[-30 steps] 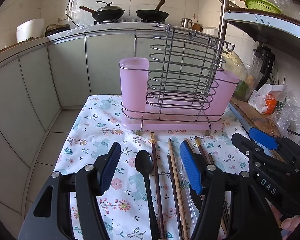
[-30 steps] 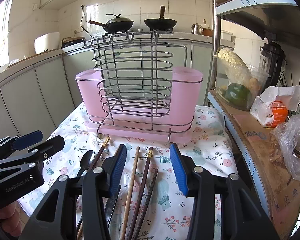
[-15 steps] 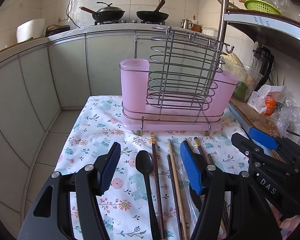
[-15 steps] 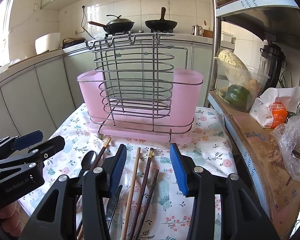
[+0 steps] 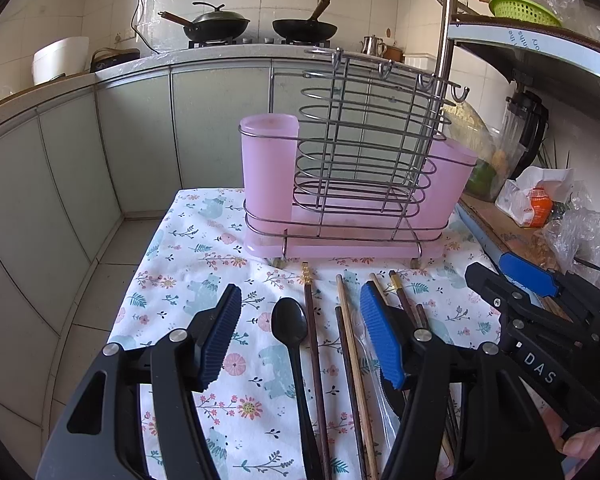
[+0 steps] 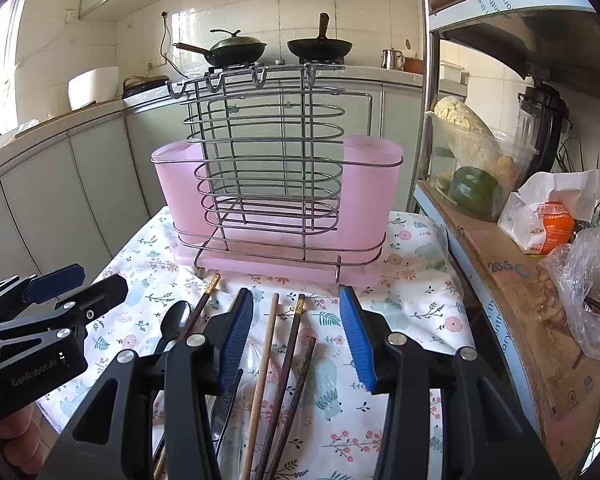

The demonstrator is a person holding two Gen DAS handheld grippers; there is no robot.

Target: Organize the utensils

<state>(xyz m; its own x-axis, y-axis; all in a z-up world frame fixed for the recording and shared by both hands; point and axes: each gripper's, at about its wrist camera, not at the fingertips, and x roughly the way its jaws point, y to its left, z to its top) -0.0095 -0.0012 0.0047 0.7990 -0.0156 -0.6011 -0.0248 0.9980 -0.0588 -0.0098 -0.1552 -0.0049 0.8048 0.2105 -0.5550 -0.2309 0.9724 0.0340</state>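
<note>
Left gripper [image 5: 300, 336] wide open over spoon [image 5: 290, 328]; right gripper [image 6: 296, 334] wide open over chopsticks [image 6: 288, 356].

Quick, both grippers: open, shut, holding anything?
Left gripper: open, holding nothing, above the spoon.
Right gripper: open, holding nothing, above the chopsticks.

white tiled walls [image 6: 380, 8], grey-green cabinets [image 5: 132, 128], tiled floor [image 5: 100, 292], daylight from the left
</note>
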